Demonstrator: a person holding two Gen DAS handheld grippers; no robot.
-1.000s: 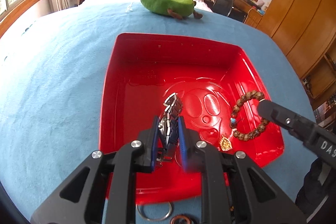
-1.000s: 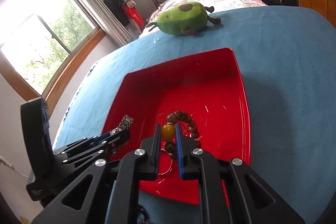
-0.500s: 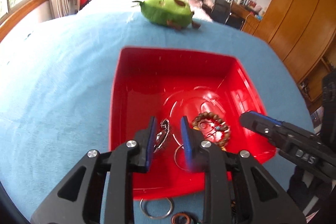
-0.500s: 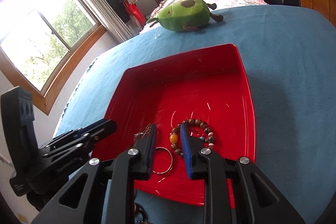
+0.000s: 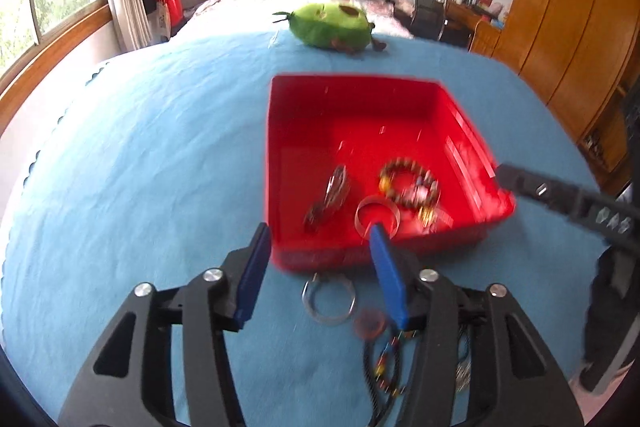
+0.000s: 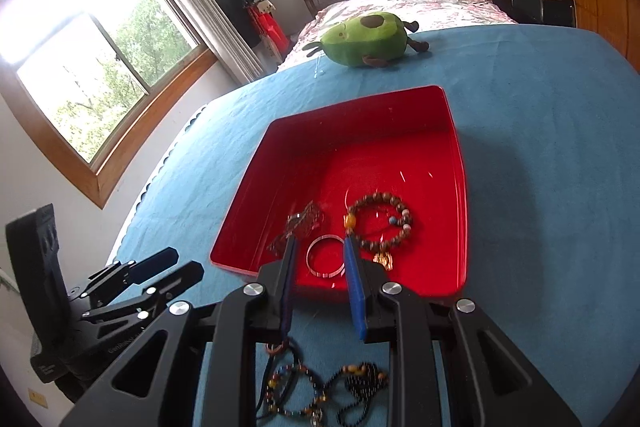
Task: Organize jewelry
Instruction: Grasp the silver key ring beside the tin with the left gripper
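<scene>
A red tray (image 5: 276,147) (image 6: 240,219) lies on the blue cloth. Inside it are a metal watch band (image 5: 332,195) (image 6: 302,223), a brown bead bracelet (image 5: 408,183) (image 6: 380,223) and a clear bangle (image 5: 378,217) (image 6: 326,255). My left gripper (image 5: 320,231) hovers at the tray's near edge, its jaws opening with nothing between them. My right gripper (image 6: 320,243) stands a little open over the near rim, holding nothing. On the cloth below lie a metal ring (image 5: 328,301), an orange ring (image 5: 370,325) and beaded cords (image 6: 296,387).
A green avocado plush (image 5: 332,27) (image 6: 368,41) sits on the cloth beyond the tray. A bed stands behind it, windows to the left, wooden cabinets to the right. The other gripper shows at each view's edge, the right (image 5: 560,195) and the left (image 6: 160,271).
The left gripper let go of the watch band and the right let go of the bead bracelet, both now in the tray. Both grippers drew back toward the near edge; the left jaws widened.
</scene>
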